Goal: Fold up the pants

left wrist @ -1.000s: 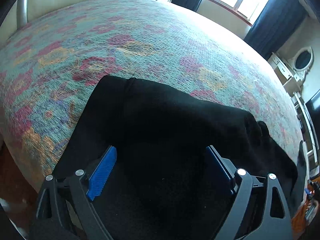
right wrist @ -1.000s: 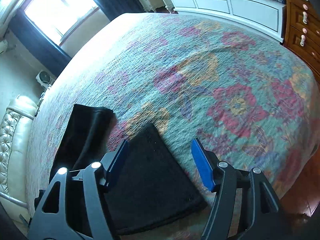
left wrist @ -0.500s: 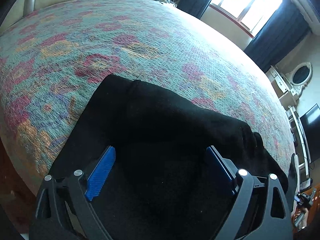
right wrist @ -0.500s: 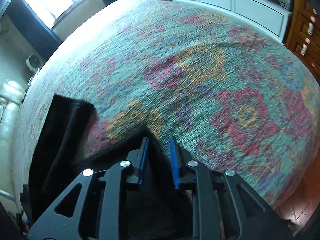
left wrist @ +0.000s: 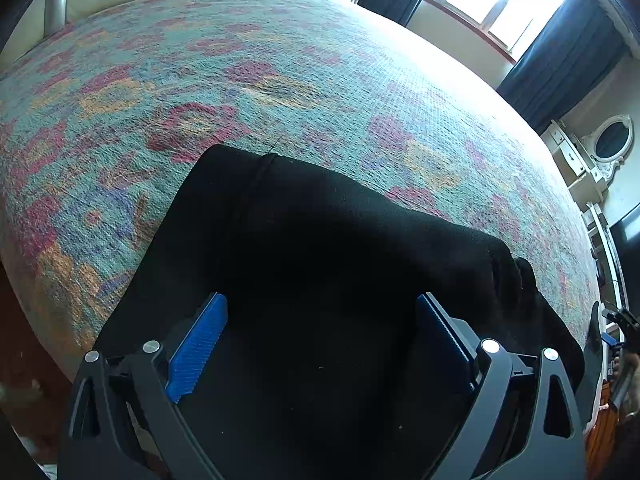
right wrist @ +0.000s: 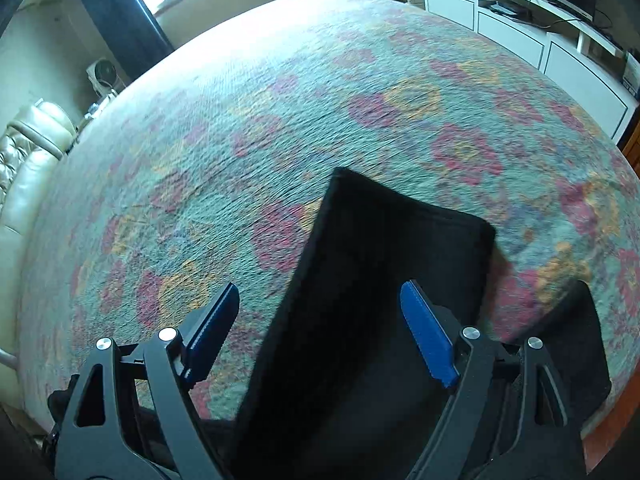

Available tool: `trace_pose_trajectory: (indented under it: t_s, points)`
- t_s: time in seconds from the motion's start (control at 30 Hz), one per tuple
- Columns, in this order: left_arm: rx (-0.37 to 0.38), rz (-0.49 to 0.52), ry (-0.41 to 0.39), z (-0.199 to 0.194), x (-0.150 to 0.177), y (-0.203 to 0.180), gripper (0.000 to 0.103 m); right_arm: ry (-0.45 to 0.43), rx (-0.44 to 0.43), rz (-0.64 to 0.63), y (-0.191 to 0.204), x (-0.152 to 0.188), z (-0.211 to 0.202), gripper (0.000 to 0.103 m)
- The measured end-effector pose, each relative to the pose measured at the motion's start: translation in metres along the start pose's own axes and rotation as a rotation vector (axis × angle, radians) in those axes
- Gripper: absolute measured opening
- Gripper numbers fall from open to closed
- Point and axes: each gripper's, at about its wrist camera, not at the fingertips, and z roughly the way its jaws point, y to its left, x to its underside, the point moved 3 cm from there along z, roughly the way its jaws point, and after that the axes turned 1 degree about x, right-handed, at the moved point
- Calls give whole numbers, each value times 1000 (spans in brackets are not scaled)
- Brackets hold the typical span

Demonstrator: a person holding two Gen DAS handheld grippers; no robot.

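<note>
Evidently soft, limp and light, the black pants (left wrist: 320, 264) are spread on the floral bedspread (left wrist: 280, 80) at the bed's near edge under the released left claw (left wrist: 320, 344) and right claw (right wrist: 320, 328), and are best pinched at a hem corner.

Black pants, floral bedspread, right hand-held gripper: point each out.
black pants (left wrist: 320, 248): left wrist view, middle of the dark fabric.
floral bedspread (right wrist: 248, 132): right wrist view, bare patterned area beyond the pants.
right hand-held gripper (right wrist: 320, 320): right wrist view, midway between the open blue-padded fingertips.
</note>
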Motion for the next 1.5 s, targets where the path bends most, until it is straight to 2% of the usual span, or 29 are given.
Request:
trace_pose_trajectory:
  t_s: [0.1,0.13,0.17,0.2,0.23,0.27,0.3,0.33,0.37,0.47,0.53,0.6,0.67,0.77,0.87,0.97,1.07,1.2,1.3,1.4,1.5]
  points:
    - [-5,14,12,1,1,-3,96,25,156,-69,15,-6,23,83]
    - [-10,27,18,2,1,-4,97,39,202,-93,15,-6,31,80]
    - [-20,37,24,3,1,-5,97,55,212,-99,7,-4,31,73]
    - [-27,43,27,4,2,-6,97,70,206,-89,0,-2,32,50]
    - [-30,42,28,4,2,-7,97,73,190,-67,-8,-1,31,34]
    - [-29,35,27,3,3,-6,97,59,154,-37,-17,0,26,29]
    - [-26,26,25,3,2,-6,97,41,118,-13,-23,2,18,17]
    - [-23,14,25,3,2,-5,97,11,71,13,-27,3,8,11]
    - [-19,7,24,2,2,-4,97,-25,30,36,-32,5,-5,9]
    - [-18,9,25,1,2,-4,97,-151,-81,101,-70,22,-58,8]
    - [-21,10,23,1,2,-4,97,-225,-160,200,-109,44,-90,8]
    - [-27,12,22,1,3,-5,97,-256,-205,304,-150,71,-104,8]
    - [-32,16,19,1,4,-6,97,-246,-226,414,-191,102,-100,8]
    - [-39,30,17,2,4,-7,97,-177,-249,591,-241,146,-74,8]
    - [-43,45,15,2,4,-8,97,-179,-374,734,-263,171,-58,5]
    - [-44,48,15,2,4,-9,97,-188,-363,687,-258,162,-63,7]
    - [-48,50,13,2,5,-9,97,-210,-378,693,-257,157,-67,8]
    - [-45,45,13,2,5,-9,97,-245,-308,654,-261,157,-72,6]
    - [-30,20,13,-1,3,-8,97,-249,-325,687,-266,161,-68,5]
    - [-25,12,16,-2,2,-9,97,-284,-279,627,-269,152,-76,5]
    - [-29,16,23,-1,1,-10,97,-254,-284,653,-280,157,-60,5]
